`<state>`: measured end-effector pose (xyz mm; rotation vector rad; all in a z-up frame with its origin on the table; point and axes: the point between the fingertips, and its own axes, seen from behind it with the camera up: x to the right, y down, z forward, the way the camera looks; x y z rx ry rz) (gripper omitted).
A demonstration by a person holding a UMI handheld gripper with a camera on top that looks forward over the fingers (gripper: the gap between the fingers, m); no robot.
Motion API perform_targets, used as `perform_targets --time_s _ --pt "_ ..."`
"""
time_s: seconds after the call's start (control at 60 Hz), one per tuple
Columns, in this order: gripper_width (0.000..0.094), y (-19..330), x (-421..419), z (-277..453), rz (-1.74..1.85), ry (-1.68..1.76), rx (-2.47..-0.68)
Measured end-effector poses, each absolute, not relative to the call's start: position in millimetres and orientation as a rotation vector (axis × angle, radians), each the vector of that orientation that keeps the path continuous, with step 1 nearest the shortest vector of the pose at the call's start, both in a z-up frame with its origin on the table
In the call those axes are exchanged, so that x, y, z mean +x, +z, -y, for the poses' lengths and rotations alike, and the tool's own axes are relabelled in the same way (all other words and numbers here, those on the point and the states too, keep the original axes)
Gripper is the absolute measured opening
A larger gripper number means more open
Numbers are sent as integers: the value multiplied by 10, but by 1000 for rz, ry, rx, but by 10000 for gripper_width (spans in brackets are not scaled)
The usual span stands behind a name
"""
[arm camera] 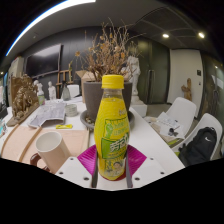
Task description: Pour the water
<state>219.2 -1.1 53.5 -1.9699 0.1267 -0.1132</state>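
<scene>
Apparently the gripper (111, 163) had its two pink pads pinching a yellow-capped bottle (113, 128), held upright between the fingers above the white table (150, 135), so the carrying step looked in hand and pouring not yet begun. Next, it would likely need to swing left to the white mug (51, 152) and tilt. Farther off, papers (47, 113) and a potted dried plant (103, 78) crowded the tabletop.

Hand-held gripper (112, 165) clamped, upright.
</scene>
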Motion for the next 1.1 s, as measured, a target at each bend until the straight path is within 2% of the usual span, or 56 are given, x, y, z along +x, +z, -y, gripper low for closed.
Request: perform_targets --time_s 0.117,0.15,0.217,0.267,0.333,0.5,0.75,0.933,1.1 --pt "493 525 2182 28 -130 -89 -1980" --pt "590 521 2163 52 -135 -77 -1989" --pt "874 578 2116 127 -129 -55 -1999" --pt "829 659 2120 208 -138 -72 -1998" --pt "868 800 2096 357 -152 -92 -2007" --pt "861 1289 1765 951 -219 -71 -2046" --pt "860 1928 1035 2242 -227 -121 -2107" --pt "861 2123 414 3045 -177 -112 -2155" --pt "859 2216 40 3472 -140 -90 -2165"
